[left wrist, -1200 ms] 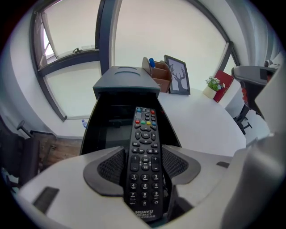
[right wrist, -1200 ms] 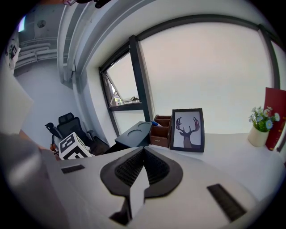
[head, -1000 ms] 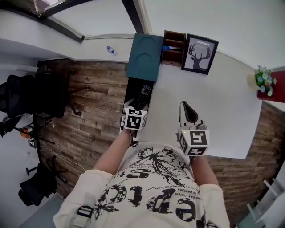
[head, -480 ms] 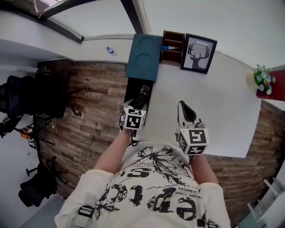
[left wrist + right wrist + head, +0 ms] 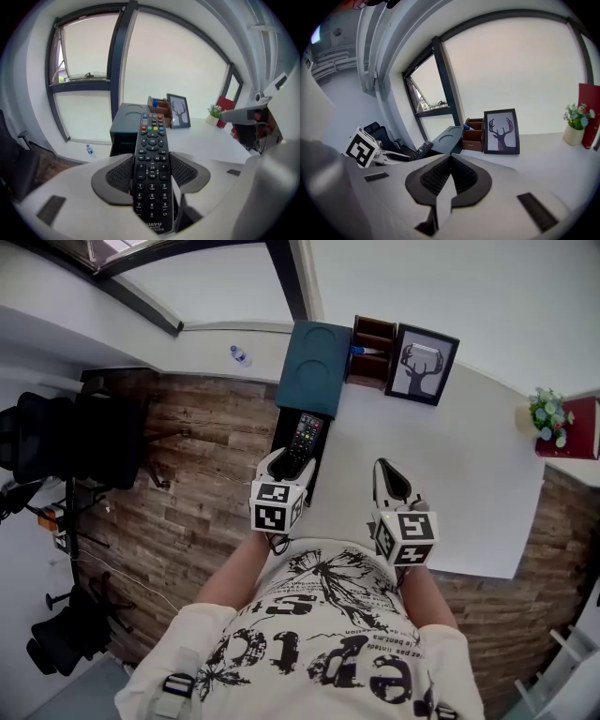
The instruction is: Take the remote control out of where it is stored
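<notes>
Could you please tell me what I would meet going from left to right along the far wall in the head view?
Water bottle → teal cabinet → wooden organiser → framed deer picture → potted plant → red object.

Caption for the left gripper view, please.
Left gripper clamped on a black remote control, dark cabinet and deer picture beyond.
</notes>
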Demonstrator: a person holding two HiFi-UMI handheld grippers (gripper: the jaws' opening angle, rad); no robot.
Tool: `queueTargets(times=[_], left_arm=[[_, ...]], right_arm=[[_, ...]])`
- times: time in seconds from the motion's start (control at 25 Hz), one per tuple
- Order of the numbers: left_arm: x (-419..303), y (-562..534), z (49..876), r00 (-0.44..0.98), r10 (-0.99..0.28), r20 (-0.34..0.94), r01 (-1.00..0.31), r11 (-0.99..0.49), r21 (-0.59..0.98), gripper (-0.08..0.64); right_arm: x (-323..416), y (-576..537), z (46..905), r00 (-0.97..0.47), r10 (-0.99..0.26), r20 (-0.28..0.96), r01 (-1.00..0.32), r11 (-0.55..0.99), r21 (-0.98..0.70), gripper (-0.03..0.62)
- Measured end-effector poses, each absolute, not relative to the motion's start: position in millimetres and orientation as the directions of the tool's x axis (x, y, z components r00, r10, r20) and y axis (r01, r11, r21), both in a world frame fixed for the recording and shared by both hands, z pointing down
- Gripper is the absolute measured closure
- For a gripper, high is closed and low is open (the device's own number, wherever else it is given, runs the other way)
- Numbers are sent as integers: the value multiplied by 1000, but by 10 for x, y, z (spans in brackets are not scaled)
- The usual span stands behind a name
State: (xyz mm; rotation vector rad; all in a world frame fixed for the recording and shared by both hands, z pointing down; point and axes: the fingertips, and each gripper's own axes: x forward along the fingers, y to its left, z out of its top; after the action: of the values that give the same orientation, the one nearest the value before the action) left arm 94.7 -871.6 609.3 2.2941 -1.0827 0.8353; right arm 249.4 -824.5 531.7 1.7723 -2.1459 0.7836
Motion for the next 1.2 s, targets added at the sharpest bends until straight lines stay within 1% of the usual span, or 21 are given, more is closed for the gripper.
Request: queueTargets(times=[0.24,0.44,0.56,0.8,0.96,1.08,1.2], left_arm=[[1089,-8852,5295,596,-619,512,-773,-616,154,311],[1172,-8882,4638,659,-663,355,-726,-684,71,311],[1208,-8902,4310,691,-674,263,-704,-709,34,311],[1150,-8822,3732,729,-681,65,-684,-729,40,311],[1052,-8751,3370,713,-694,-98,-697,-717,9,311],[952,-8715,3250,691,-706,-152,-716,-698,-15,311],[878,-8652,3208,687,-705,-174,-719,-694,-31,311]], right_arm=[[2364,-8311,5116,-227,-850,475,-967,137,-216,591],[2301,-8381,4915,-188,-886,424,-975,115,-191,591],[2254,-8432,4738,-160,-915,370,-980,101,-173,591],[2125,-8478,4263,-124,-966,226,-986,93,-141,591],[2074,-8462,3984,-96,-986,137,-991,82,-103,591],[2009,-8409,3782,-88,-994,70,-993,82,-86,591],[1925,-8344,3685,-94,-995,35,-993,91,-73,591]])
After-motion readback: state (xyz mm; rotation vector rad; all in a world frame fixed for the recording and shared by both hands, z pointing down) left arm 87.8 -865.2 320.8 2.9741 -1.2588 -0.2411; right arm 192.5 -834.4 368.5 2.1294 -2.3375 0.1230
